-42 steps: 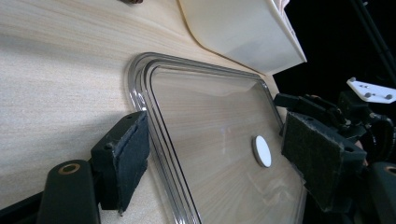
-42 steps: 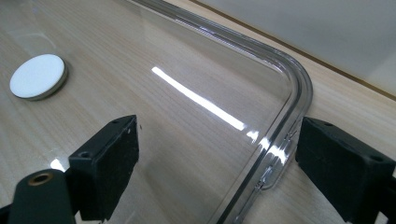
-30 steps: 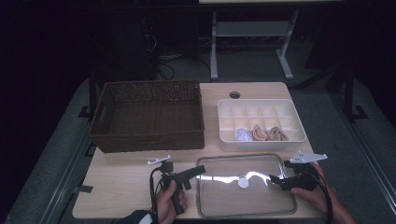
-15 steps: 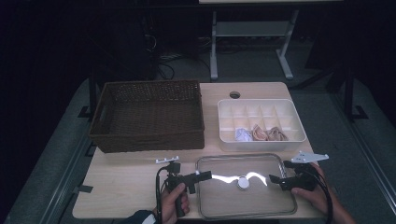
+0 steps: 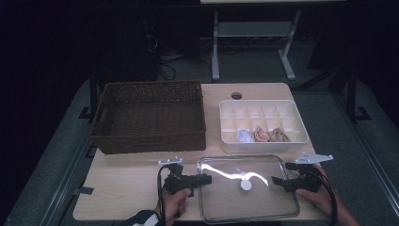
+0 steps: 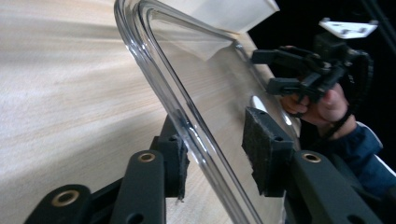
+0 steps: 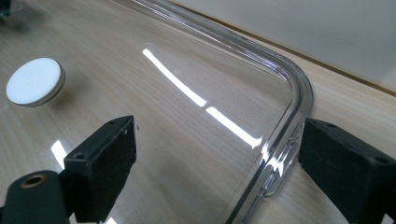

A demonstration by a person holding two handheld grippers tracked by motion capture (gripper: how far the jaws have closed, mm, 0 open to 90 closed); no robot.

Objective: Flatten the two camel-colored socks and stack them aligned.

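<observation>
Wicker basket (image 5: pixel 149 115) occupies the far left of the table (image 5: pixel 122 181); its dark woven interior shows nothing I can make out. To its right stands the white compartment box (image 5: pixel 261 118), divided into two rows of cells. Three cells of the near row are filled: a pale crumpled item (image 5: pixel 244 136), then two pinkish-tan items (image 5: pixel 269 135) side by side. What these items are I cannot tell. The other cells appear bare.

Nearer to me, in front of the box, the clear lid (image 5: pixel 247 188) lies flat on the table, with a small white round knob (image 5: pixel 245 185) near its centre.

My left gripper (image 5: pixel 201 179) sits at the lid's left edge. Its jaws have just been closing, and the rim passes between them. In the left gripper view, the lid's rim (image 6: pixel 187 126) runs between the two pads: one pad (image 6: pixel 180 161) lies against the rim's outer side, while the other pad (image 6: pixel 265 149) stands apart from the rim over the lid's face. The grip is therefore not yet clamped.

My right gripper (image 5: pixel 281 175) sits at the lid's right edge. In the right gripper view, its jaws straddle the lid's corner (image 7: pixel 292 116), one pad (image 7: pixel 105 163) over the clear panel, the other (image 7: pixel 350 165) just outside the rim. Both pads stand off the plastic, so these jaws are released.
</observation>
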